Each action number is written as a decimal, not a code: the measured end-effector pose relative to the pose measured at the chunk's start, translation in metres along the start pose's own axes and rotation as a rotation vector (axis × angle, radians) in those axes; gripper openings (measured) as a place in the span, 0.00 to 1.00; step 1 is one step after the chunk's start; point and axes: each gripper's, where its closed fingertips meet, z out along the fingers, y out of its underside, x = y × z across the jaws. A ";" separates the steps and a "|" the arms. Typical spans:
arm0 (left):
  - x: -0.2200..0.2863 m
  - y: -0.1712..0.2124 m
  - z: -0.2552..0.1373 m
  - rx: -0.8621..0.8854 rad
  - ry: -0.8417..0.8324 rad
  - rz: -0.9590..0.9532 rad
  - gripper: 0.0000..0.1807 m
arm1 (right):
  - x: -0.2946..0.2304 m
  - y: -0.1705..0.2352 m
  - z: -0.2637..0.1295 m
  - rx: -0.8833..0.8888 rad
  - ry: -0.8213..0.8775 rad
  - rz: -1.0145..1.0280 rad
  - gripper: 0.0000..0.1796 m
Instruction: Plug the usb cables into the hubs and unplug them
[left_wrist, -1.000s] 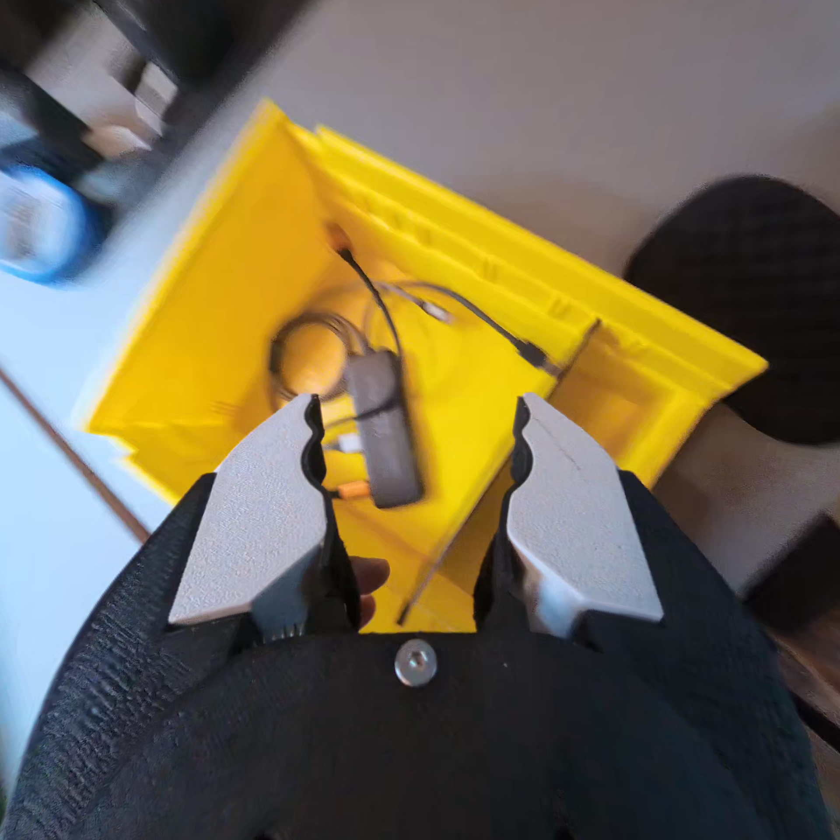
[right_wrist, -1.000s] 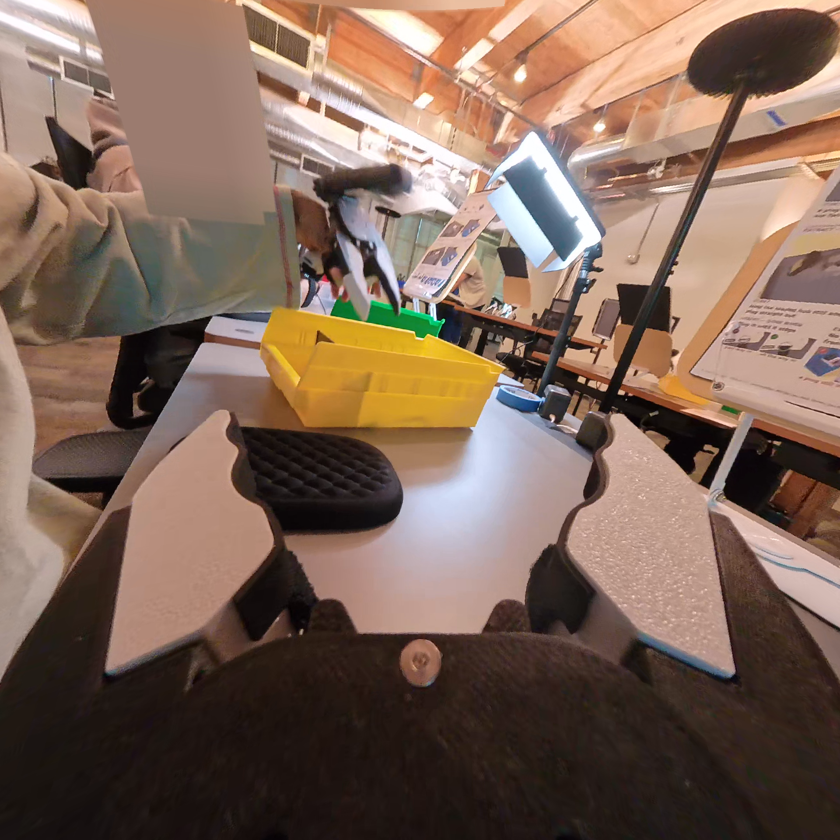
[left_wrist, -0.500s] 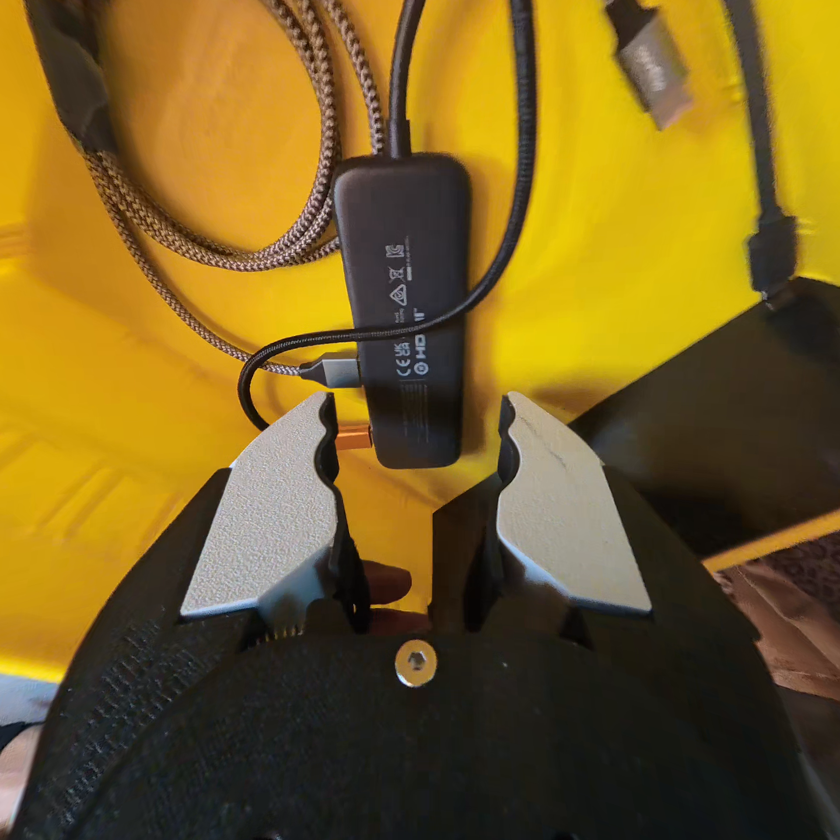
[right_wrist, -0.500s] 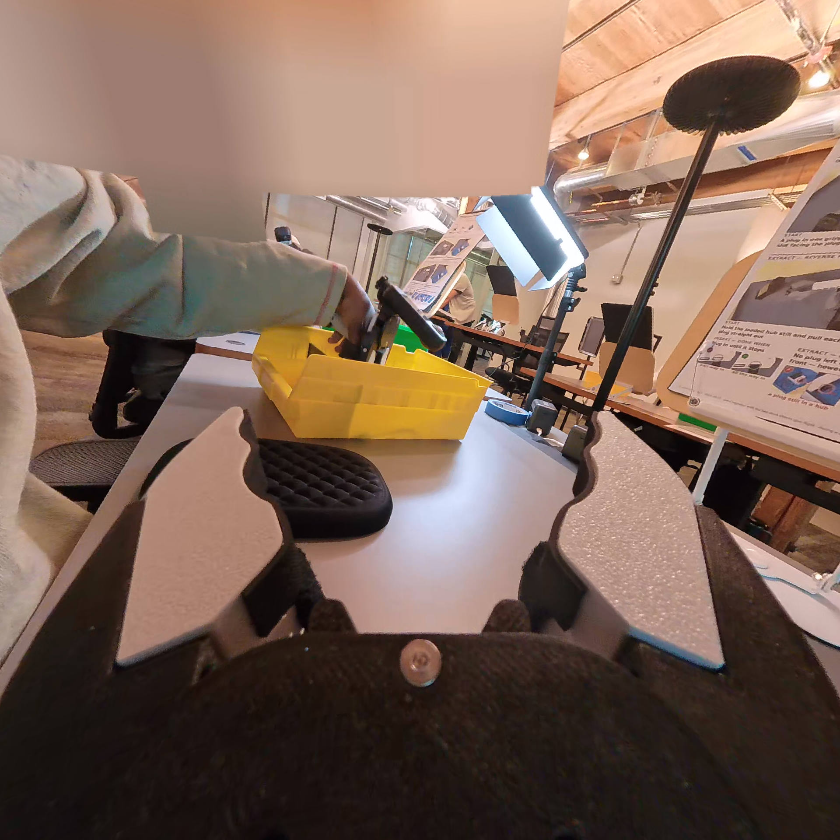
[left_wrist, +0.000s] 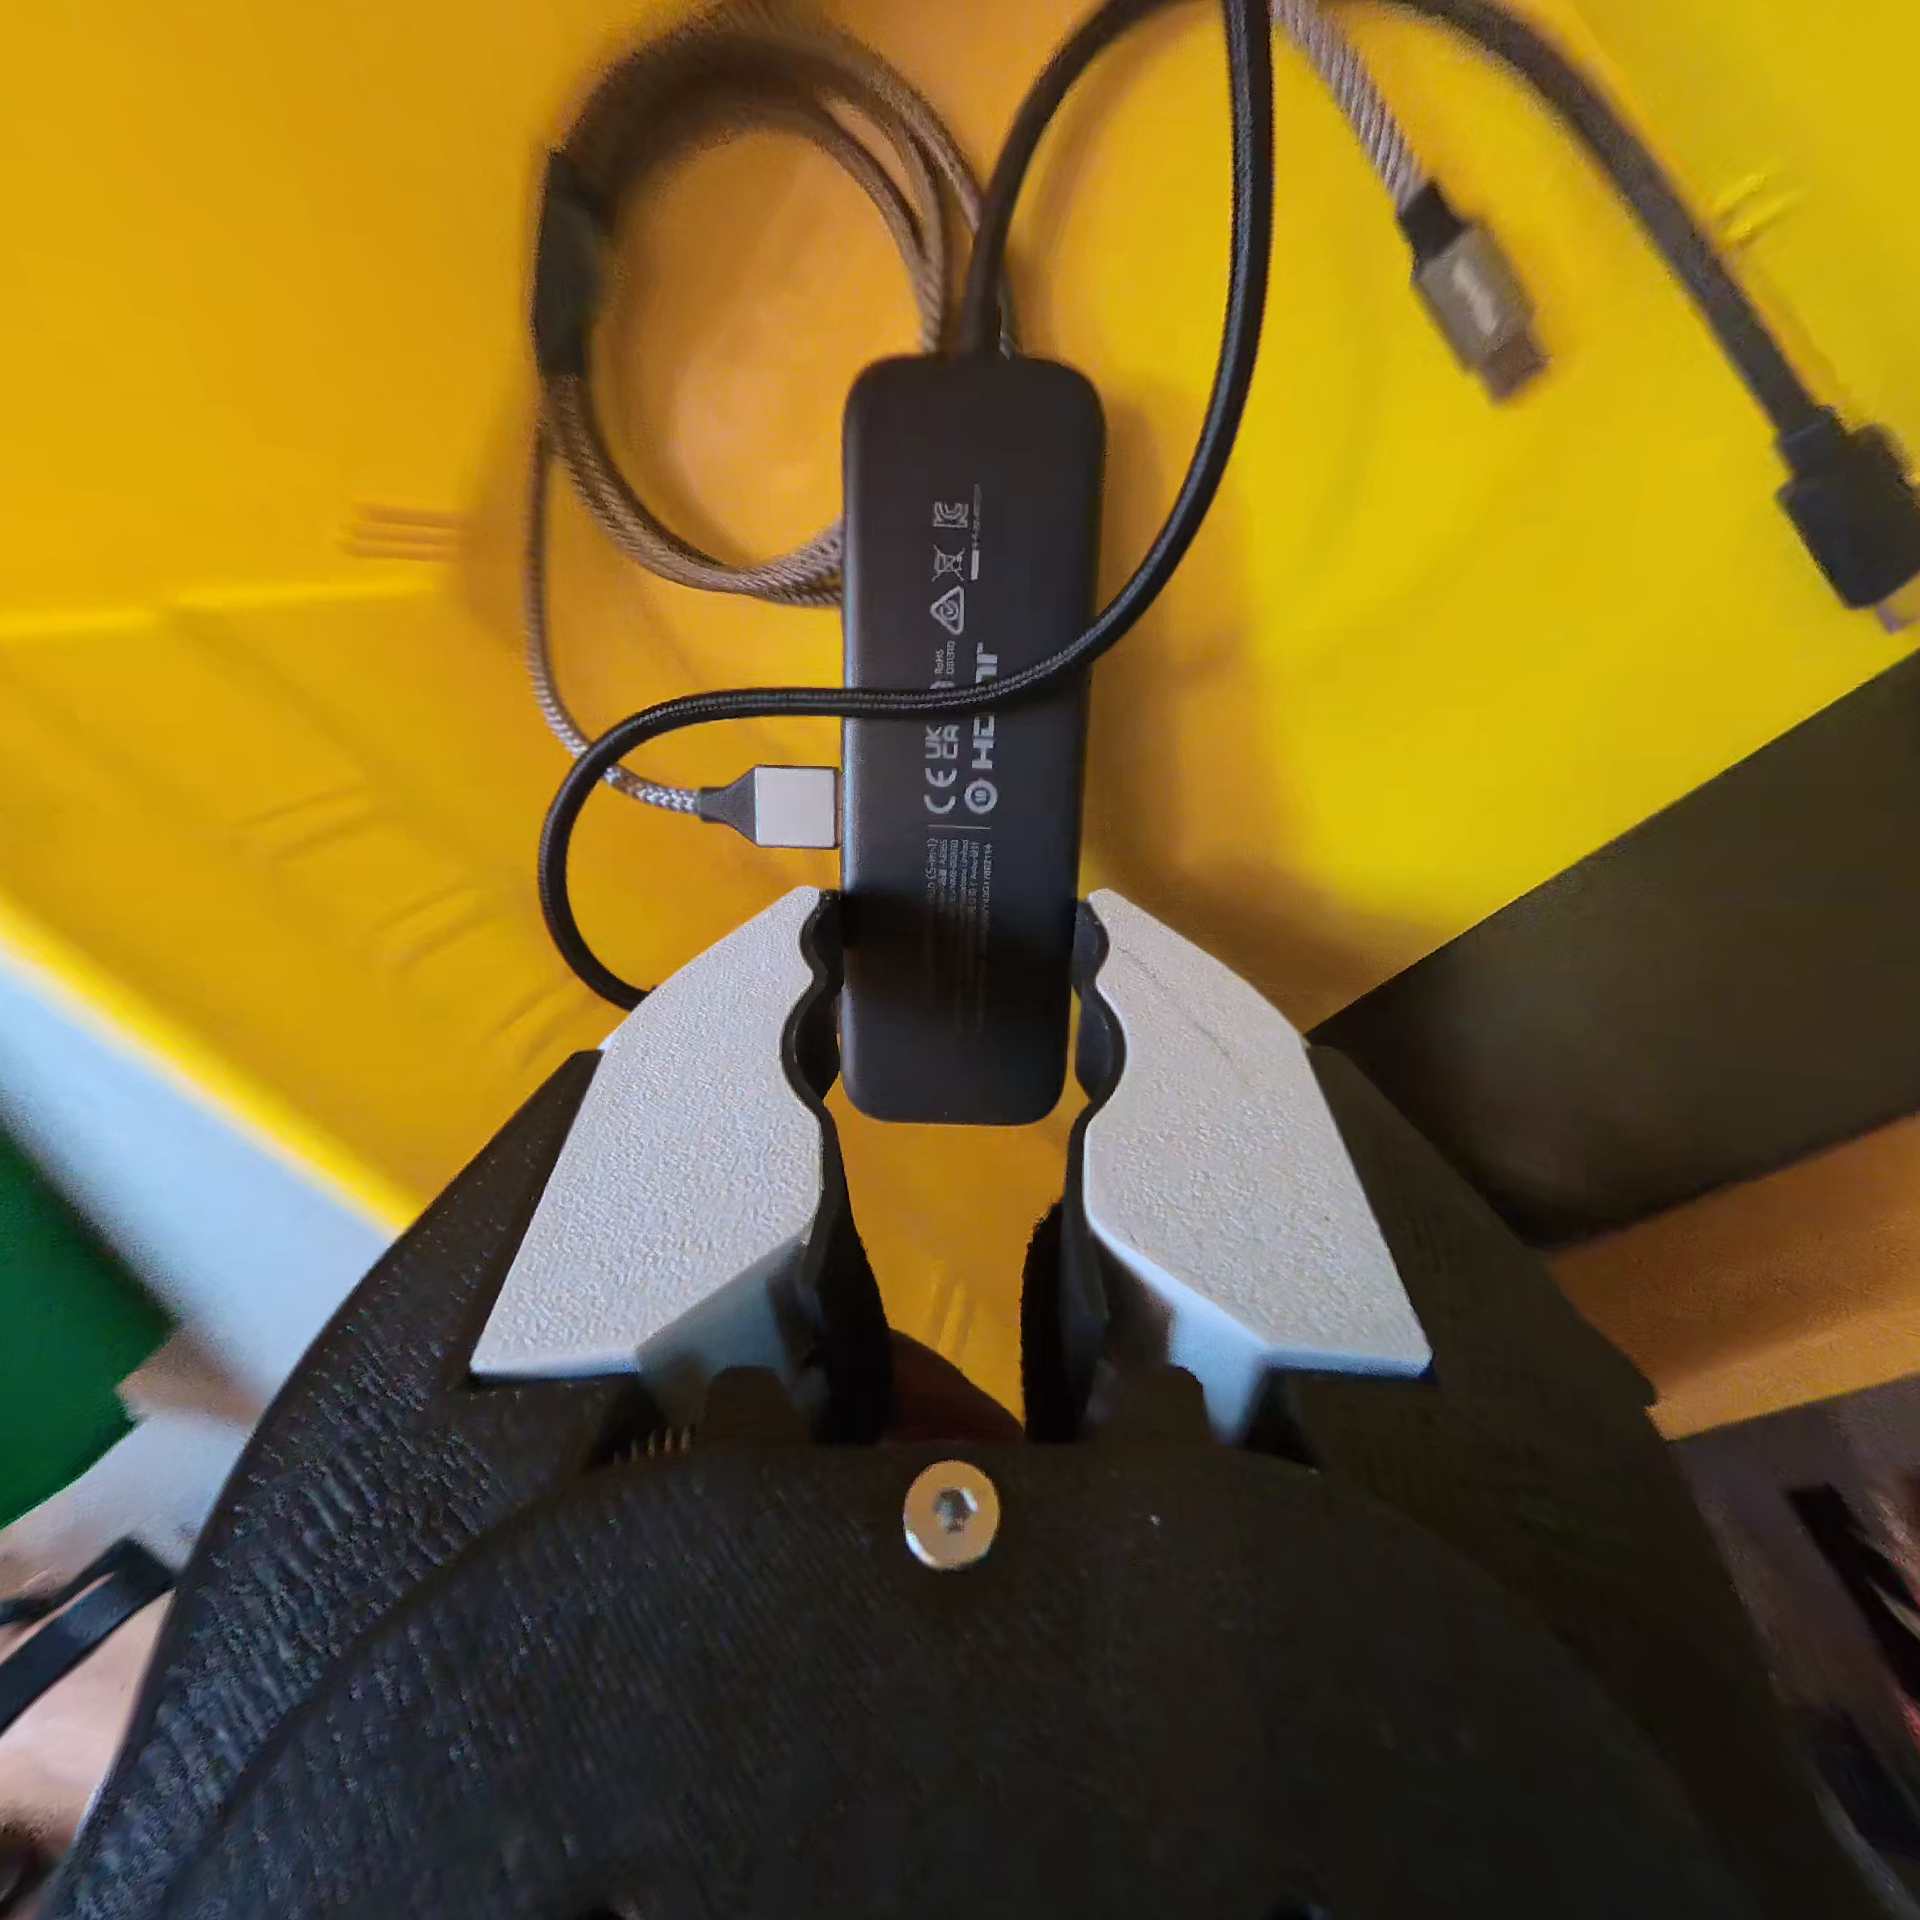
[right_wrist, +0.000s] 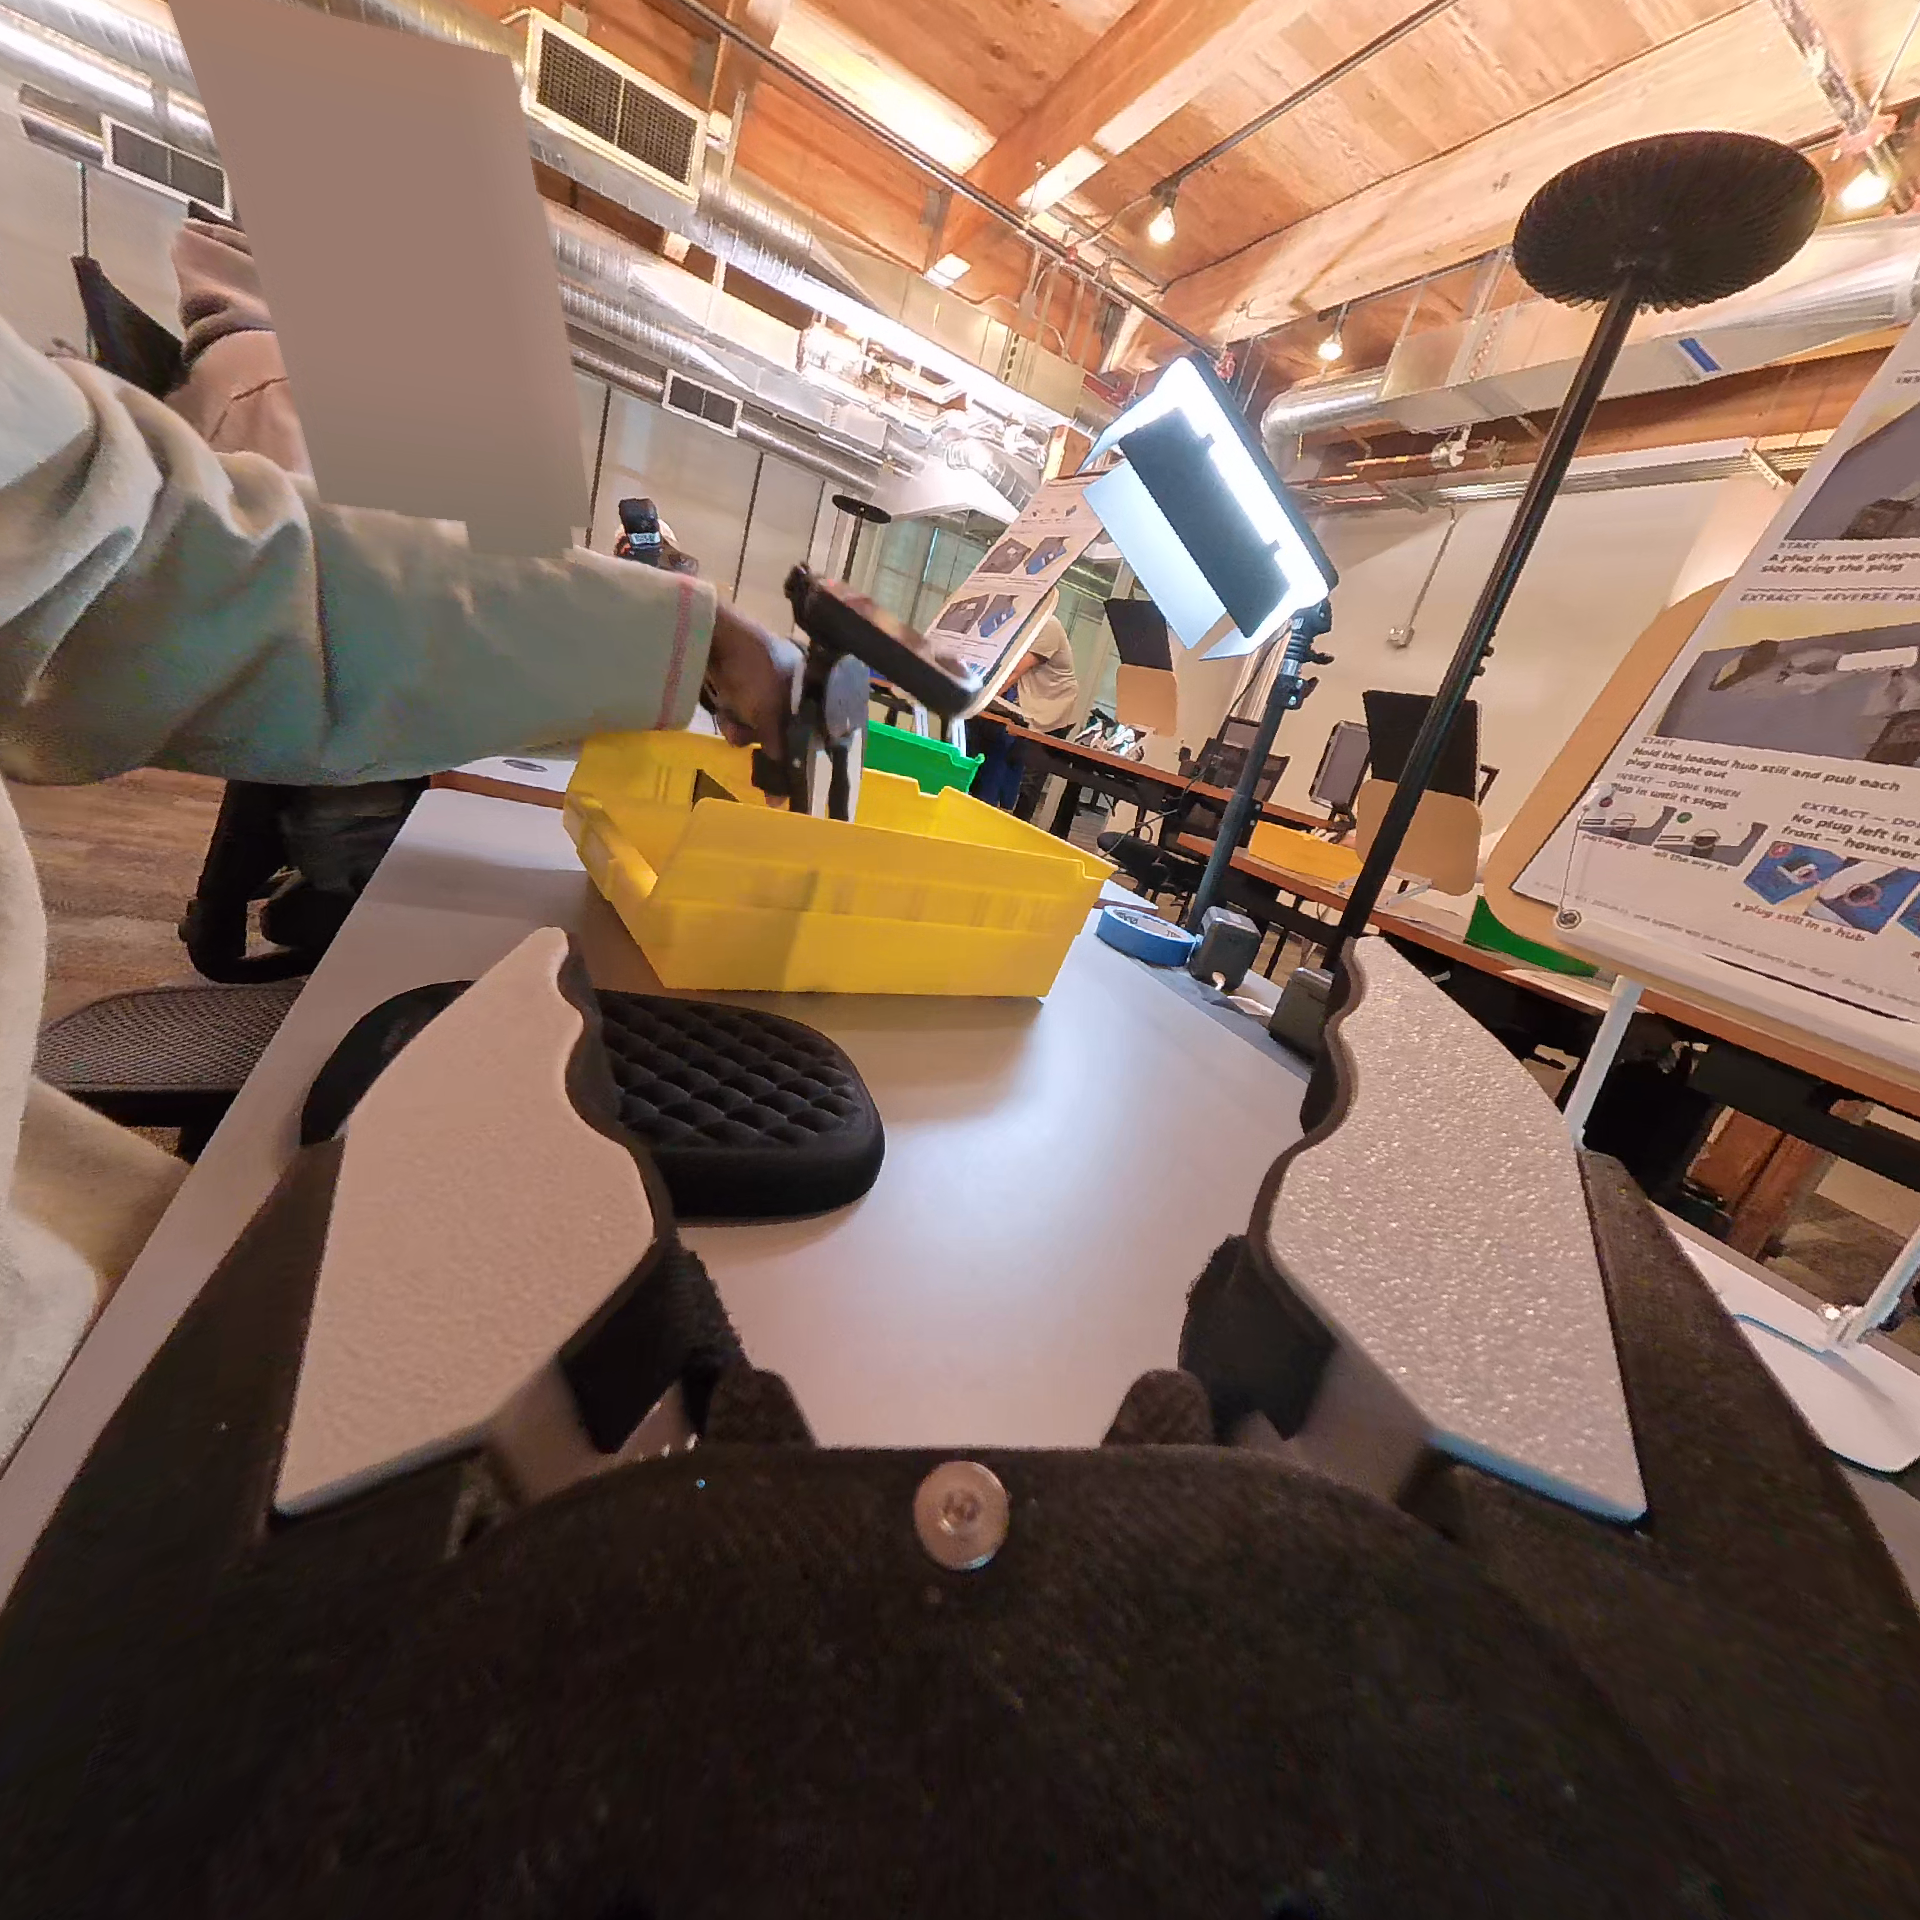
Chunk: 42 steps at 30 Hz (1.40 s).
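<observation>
black pad (right_wrist: 727, 1101), blue tape roll (right_wrist: 1143, 932)

Each claw (left_wrist: 954, 935) — grey textured fingers (left_wrist: 675, 1143), black grainy body, silver screw (left_wrist: 951, 1512); pale green sleeve (right_wrist: 364, 644).

My right gripper (right_wrist: 951, 1049) sits low over the grey table (right_wrist: 997, 1195), fingers wide apart, nothing between them. Black mesh pad (right_wrist: 727, 1101) lies just ahead of the left finger. Yellow bin (right_wrist: 862, 914) sits past it. Left gripper (right_wrist: 821, 748), held by a hand (right_wrist: 743, 681) in a pale sleeve, points down into the bin; can't tell its grip from here. Blue tape roll (right_wrist: 1143, 932) is right of the bin.
</observation>
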 end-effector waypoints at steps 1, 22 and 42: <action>-0.005 -0.002 -0.011 0.045 -0.058 0.011 0.24 | 0.000 0.000 0.000 -0.002 0.001 -0.001 0.72; 0.015 -0.032 -0.214 0.351 -1.546 0.597 0.23 | -0.003 0.008 0.004 -0.046 -0.006 -0.042 0.70; 0.210 -0.120 -0.265 1.056 -1.481 0.793 0.23 | 0.019 -0.063 -0.016 0.153 0.125 -0.085 0.29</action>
